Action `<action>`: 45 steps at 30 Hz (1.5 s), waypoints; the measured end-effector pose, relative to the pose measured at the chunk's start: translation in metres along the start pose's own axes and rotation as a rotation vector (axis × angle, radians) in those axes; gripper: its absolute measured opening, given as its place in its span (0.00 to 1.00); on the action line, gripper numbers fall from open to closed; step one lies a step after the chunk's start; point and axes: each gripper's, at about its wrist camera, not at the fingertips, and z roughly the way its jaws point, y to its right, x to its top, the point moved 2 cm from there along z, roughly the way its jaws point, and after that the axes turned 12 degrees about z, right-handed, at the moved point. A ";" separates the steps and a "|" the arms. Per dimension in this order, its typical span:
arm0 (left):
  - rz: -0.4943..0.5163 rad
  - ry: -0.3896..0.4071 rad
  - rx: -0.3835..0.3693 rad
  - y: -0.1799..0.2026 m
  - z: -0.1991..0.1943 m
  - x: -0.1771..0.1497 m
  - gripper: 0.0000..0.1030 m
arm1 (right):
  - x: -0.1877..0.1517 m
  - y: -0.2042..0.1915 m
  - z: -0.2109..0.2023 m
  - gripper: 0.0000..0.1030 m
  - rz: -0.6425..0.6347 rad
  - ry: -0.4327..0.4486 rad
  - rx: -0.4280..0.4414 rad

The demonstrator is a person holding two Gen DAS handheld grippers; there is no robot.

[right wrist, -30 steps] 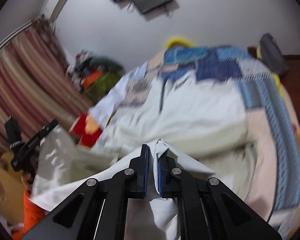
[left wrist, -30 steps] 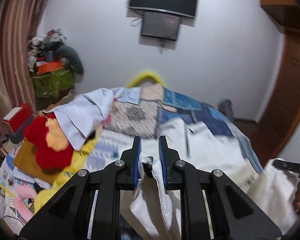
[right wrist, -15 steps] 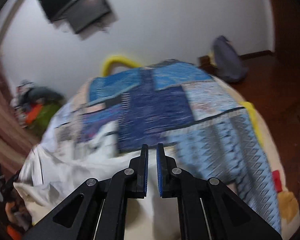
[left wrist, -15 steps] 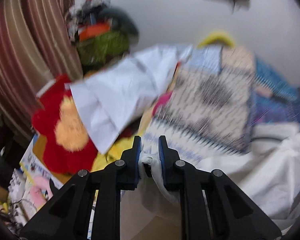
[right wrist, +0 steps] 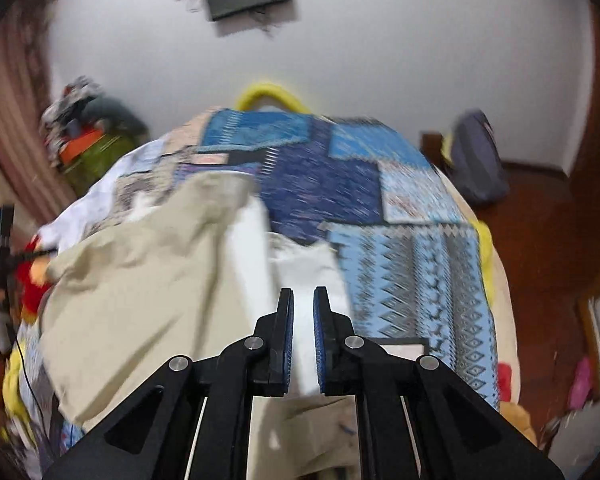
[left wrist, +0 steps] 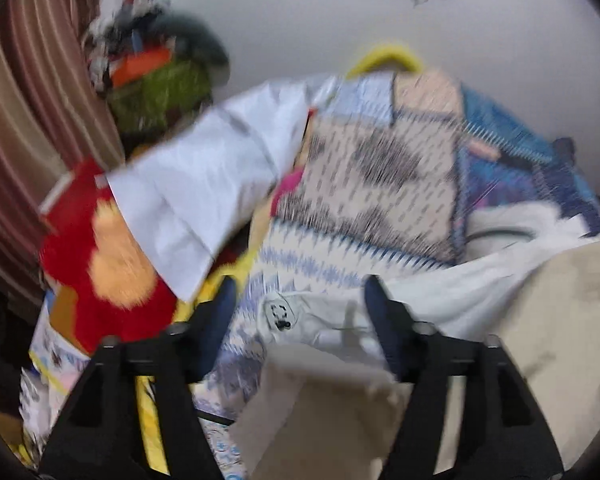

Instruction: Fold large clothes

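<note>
**Ana:** Two grippers, two different jobs right now. Where is the garment?

**Ben:** The large cream garment (right wrist: 148,280) lies on the patchwork bedspread (right wrist: 324,184), heaped towards the left side of the bed, with a paler white layer running up its middle. From the left wrist view, a folded cream edge sits right under the tool and a white inner part with a small printed label lies just beyond it.

**Ana:** And the left gripper (left wrist: 300,300)?

**Ben:** Its jaws are opening. Cloth lies between and below them, but the pads are not pressing on it. I judge that this is a release: the corner it carried is being laid onto the rest of the garment to finish a fold.

**Ana:** The right gripper (right wrist: 303,316)?

**Ben:** Its fingers are pressed nearly together, with only a thin slit left. White fabric shows through the slit, yet the frame is blurred, so I cannot say for sure whether it pinches a thin edge or merely hovers over it.

**Ana:** Why would it hold on?

**Ben:** Probably to keep that side taut so the fold lands flat and not bunched. The white sheet (left wrist: 204,184) and red plush toy (left wrist: 96,264) at the bed's left edge sit apart from all this.
</note>
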 end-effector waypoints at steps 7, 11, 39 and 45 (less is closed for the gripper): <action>0.148 0.062 -0.082 0.029 -0.049 0.005 0.84 | -0.001 -0.080 0.006 0.06 -0.093 -0.043 0.084; 0.306 0.054 -0.127 0.064 -0.048 -0.025 0.85 | -0.007 -0.129 0.050 0.06 -0.153 -0.148 0.119; 0.120 0.081 -0.079 0.038 -0.016 0.003 0.81 | -0.014 -0.098 0.080 0.06 -0.209 -0.116 -0.155; 0.301 0.096 -0.204 0.072 -0.056 -0.060 0.83 | -0.050 -0.159 0.055 0.06 -0.166 -0.199 0.144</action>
